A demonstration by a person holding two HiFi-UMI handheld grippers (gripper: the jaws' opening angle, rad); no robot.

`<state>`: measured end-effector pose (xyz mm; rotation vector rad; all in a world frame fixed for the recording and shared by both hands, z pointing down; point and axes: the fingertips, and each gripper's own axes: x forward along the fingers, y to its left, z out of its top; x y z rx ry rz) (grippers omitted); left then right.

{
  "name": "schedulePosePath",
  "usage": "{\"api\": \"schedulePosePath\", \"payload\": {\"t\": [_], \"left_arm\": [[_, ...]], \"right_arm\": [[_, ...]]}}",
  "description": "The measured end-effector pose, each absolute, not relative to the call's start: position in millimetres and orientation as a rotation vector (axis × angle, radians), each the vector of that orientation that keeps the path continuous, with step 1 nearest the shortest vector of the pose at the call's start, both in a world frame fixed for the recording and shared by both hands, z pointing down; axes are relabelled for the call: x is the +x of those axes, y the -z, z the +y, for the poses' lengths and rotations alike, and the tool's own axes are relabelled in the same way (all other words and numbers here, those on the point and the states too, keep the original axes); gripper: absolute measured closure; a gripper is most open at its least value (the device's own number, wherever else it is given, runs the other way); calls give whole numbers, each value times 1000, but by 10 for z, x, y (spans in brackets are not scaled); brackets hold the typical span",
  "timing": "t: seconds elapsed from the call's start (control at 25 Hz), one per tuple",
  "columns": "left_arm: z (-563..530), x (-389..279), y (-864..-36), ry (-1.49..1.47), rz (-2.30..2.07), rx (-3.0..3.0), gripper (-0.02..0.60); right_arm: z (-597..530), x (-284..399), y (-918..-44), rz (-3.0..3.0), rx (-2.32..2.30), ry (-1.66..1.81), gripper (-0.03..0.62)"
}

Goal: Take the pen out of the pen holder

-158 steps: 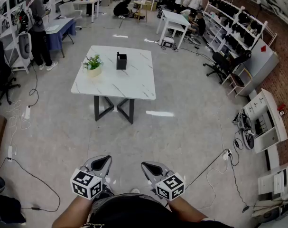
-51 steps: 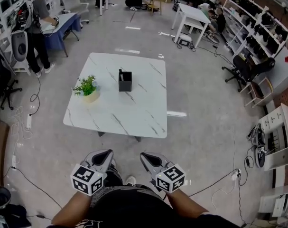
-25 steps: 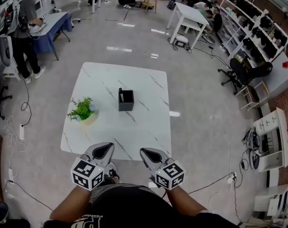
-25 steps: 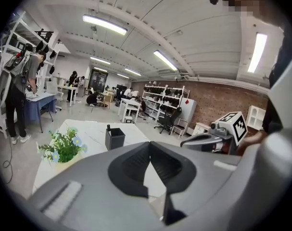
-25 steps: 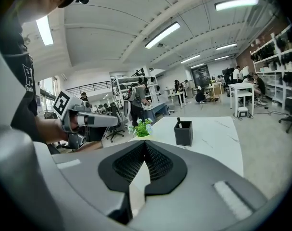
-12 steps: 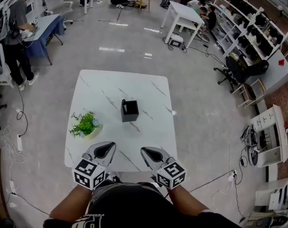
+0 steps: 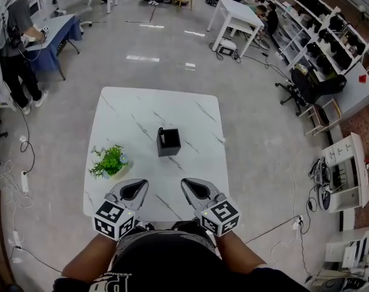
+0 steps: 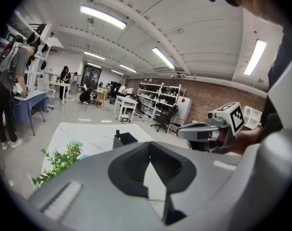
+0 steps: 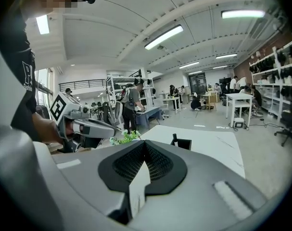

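Note:
A black square pen holder (image 7: 168, 142) stands near the middle of the white marble table (image 7: 141, 111). A dark pen (image 7: 160, 130) sticks up at its far left corner. Both grippers hang at the table's near edge, well short of the holder. My left gripper (image 7: 136, 184) is shut and holds nothing. My right gripper (image 7: 191, 183) is also shut and holds nothing. In the left gripper view the holder (image 8: 125, 139) and pen (image 8: 118, 133) show just beyond the closed tips (image 8: 149, 143). The right gripper view shows the holder (image 9: 184, 143) past its closed tips (image 9: 145, 142).
A small potted plant (image 7: 109, 161) stands on the table's near left part. A person (image 7: 14, 47) stands at a blue desk far left. White tables, chairs and shelves line the back and right of the room. Cables lie on the floor.
The view has closed in on the table, which now reaches down to the grippers. Both grippers stay shut, side by side in front of the body.

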<state>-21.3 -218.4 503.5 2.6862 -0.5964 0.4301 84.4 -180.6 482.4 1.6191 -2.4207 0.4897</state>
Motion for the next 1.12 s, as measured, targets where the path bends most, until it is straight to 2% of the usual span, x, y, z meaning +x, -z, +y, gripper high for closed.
{"api": "schedulePosePath", "payload": {"t": [1.12], "left_arm": [[-2189, 203, -4907, -386, -916, 2600, 525]], "right_arm": [[-2013, 1307, -4807, -2588, 1333, -474, 594]]}}
